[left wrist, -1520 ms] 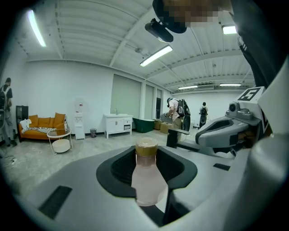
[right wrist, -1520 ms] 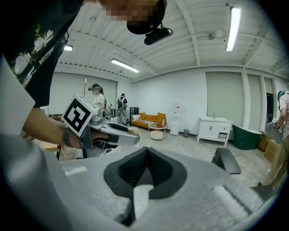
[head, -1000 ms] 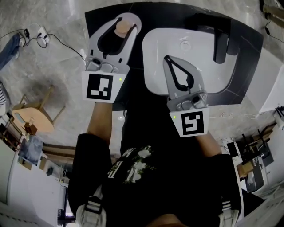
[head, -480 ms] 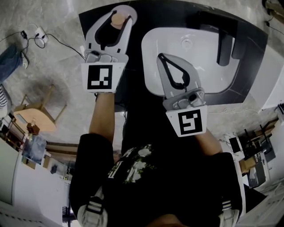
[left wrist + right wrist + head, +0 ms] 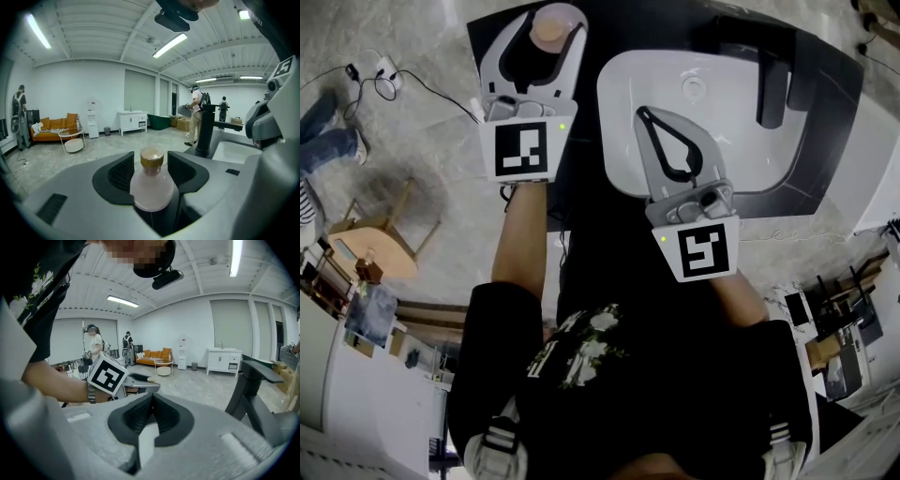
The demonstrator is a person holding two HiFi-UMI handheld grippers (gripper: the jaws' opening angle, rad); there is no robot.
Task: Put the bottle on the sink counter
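Observation:
A pale pink bottle (image 5: pixel 549 25) with a tan cap stands upright at the far left end of the dark sink counter (image 5: pixel 591 33). My left gripper (image 5: pixel 551 17) is open around it. Its jaws have just been opening, and the bottle (image 5: pixel 151 185) stays between them with narrow gaps at its neck. In the left gripper view the left gripper (image 5: pixel 151 165) frames the bottle's cap. My right gripper (image 5: pixel 643 113) is shut and empty, its tips met over the white basin (image 5: pixel 712 150). The right gripper (image 5: pixel 151 399) holds nothing.
A black faucet (image 5: pixel 772 84) stands at the basin's far right side. Cables (image 5: pixel 384 75) and a wooden chair (image 5: pixel 370 248) are on the floor to the left. The counter's left edge runs close beside the bottle. People stand in the room beyond.
The left gripper carried the bottle farther along the counter and lower, then its jaws spread apart around it. The right gripper has stayed shut over the basin.

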